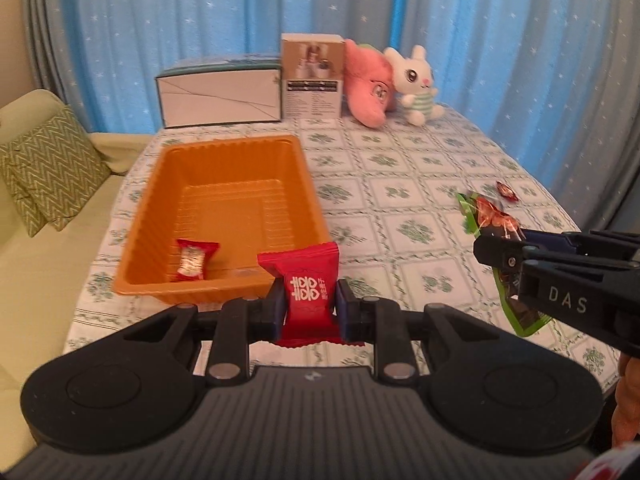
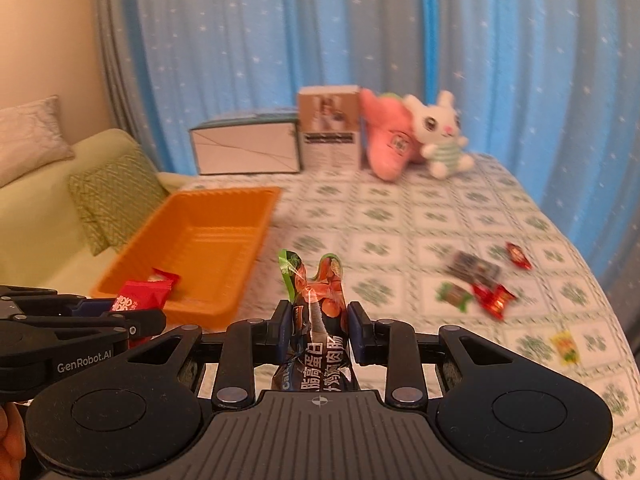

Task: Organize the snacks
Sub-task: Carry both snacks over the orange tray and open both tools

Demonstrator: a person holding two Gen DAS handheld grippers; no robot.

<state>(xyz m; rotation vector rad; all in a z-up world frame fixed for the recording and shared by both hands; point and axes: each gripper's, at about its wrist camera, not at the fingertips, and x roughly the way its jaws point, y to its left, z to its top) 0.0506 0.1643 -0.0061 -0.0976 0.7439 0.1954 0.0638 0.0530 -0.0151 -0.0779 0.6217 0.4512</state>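
My left gripper (image 1: pixel 310 306) is shut on a red snack packet (image 1: pixel 306 280) with white characters, held just short of the near rim of the orange tray (image 1: pixel 156 200). One small red-wrapped candy (image 1: pixel 194 260) lies inside the tray. My right gripper (image 2: pixel 319 322) is shut on a long dark sausage packet (image 2: pixel 318 308) with green edges, held above the tablecloth to the right of the tray (image 2: pixel 240 248). In the left wrist view the right gripper (image 1: pixel 494 246) comes in from the right with that packet (image 1: pixel 484 210). Loose snacks (image 2: pixel 494 298) lie on the right of the table.
A white box (image 1: pixel 218 94), a brown carton (image 1: pixel 312 76), a pink plush (image 1: pixel 368 88) and a white rabbit plush (image 1: pixel 416 82) stand along the far table edge before blue curtains. A pale green sofa with a patterned cushion (image 1: pixel 48 172) lies left of the table. A small yellow packet (image 2: pixel 564 346) lies near right.
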